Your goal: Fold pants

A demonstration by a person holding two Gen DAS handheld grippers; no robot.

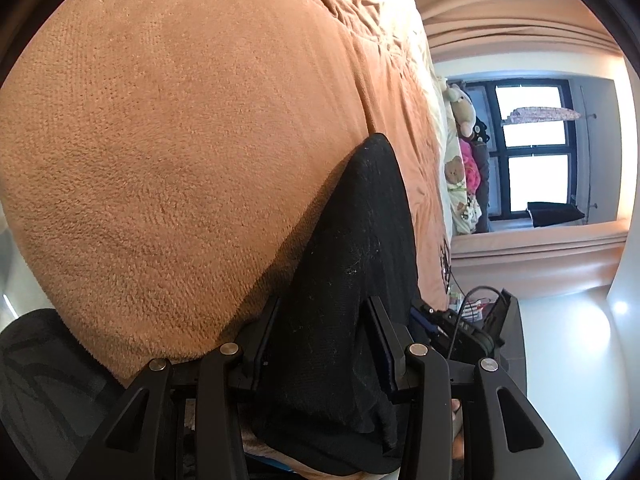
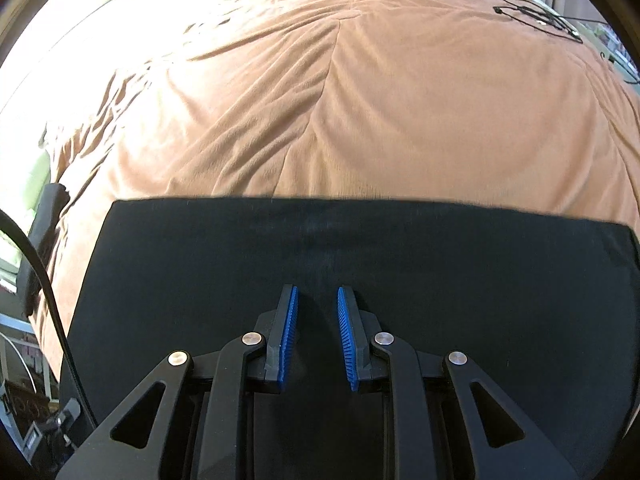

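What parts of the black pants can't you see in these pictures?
- Left wrist view: the black pants run below the frame edge and behind the left gripper.
- Right wrist view: the right gripper covers the middle, and both sides are cut off.
- Legs and waistband: cannot tell apart.

Left tongs (image 1: 320, 344): matte black plastic linkage arms with triangular cut-outs, round silver pivot pins at each joint, dark blue pads on the inner faces of the fingers (image 1: 382, 344). Right tongs (image 2: 318, 336): same black linkage and silver pins, with bright blue ribbed pads (image 2: 289, 340) on both fingers. A black cable (image 2: 44, 280) runs down at the left edge of the right wrist view.
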